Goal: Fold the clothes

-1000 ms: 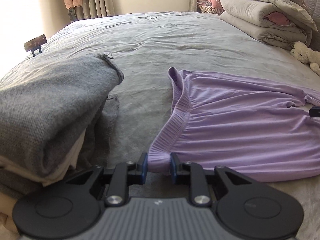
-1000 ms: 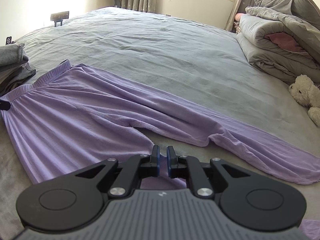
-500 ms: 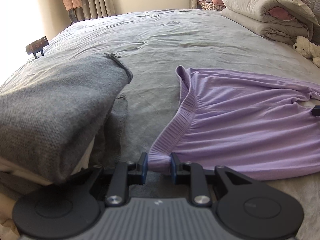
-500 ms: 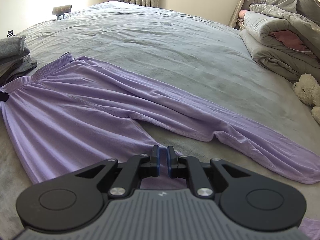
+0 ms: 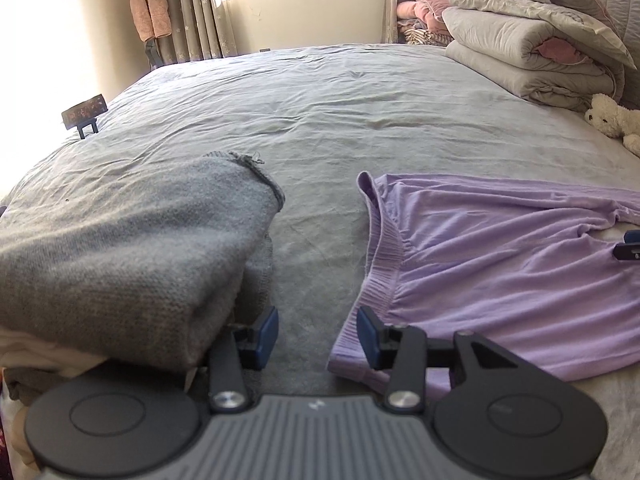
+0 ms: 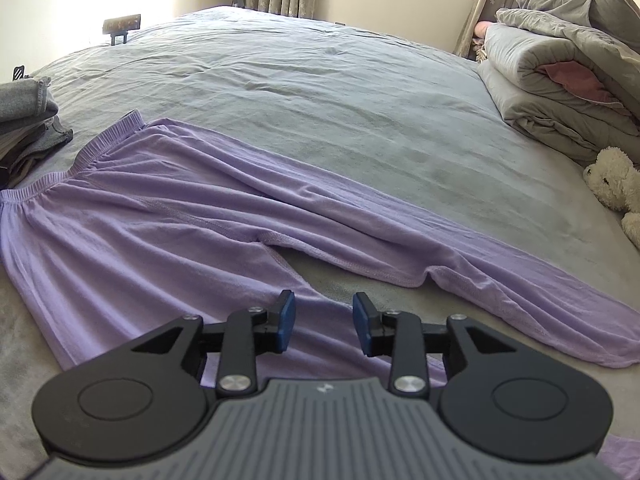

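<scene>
The left hand-held gripper [image 5: 318,334] is opening, releasing the waistband corner of the lilac trousers [image 5: 500,264] beside its right finger; the right hand-held gripper [image 6: 324,326] is opening too — nothing pinched. The trousers are lying spread flat on the bed [image 5: 320,92], legs unfolded — folding looks yet to begin, beside a stack of folded knitwear [image 5: 120,256].

Open grey bedsheet [image 5: 320,120] fills the frame's centre and top — free passage. A folded grey sweater stack [image 5: 120,248] blocks lower left; rolled duvets [image 5: 528,56] and a plush toy [image 6: 612,180] crowd the right edge.
</scene>
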The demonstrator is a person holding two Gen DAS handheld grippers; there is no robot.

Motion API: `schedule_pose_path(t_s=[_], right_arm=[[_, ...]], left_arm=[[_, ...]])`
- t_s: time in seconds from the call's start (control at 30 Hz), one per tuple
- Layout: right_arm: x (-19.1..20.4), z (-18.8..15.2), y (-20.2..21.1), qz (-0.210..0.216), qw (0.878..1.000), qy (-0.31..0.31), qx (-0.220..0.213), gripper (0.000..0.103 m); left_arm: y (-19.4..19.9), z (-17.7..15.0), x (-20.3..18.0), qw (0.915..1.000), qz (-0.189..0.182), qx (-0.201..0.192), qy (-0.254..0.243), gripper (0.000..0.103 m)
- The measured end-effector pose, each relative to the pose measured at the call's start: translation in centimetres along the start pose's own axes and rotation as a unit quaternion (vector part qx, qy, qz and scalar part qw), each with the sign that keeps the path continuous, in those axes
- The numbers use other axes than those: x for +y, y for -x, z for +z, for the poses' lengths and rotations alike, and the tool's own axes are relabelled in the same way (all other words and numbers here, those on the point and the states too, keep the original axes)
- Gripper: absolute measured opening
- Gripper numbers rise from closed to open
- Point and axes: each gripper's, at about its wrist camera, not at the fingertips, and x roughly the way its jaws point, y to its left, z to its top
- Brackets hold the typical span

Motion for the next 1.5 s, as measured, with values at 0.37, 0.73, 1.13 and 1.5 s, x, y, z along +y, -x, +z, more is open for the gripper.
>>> schedule_pose_path(t_s=[0.37,0.73,1.13,1.5], right_arm=[[-0.1,0.1,-0.5,0.003,1.000,-0.016,0.002,0.037],[-0.5,0.2,-0.3,0.015,0.999,-0.034,-0.012,0.037],[-0.8,0.1,-0.6,0.015,0.999,-0.038,-0.005,0.037],[-1.3,-0.1,-0.9,0.011,0.999,-0.042,0.002,0.037]], left_arm=[[-3.5,2.2,-1.1,0.9988,-0.031,0.017,0.033,0.055],[-7.1,4.8,-3.2,0.9991,-0.033,0.015,0.022,0.061],[-10.6,4.7,-3.7,0.9985,-0.021,0.042,0.027,0.068],[-10.8,5.7,-2.9,0.9991,-0.008,0.023,0.036,0.008]])
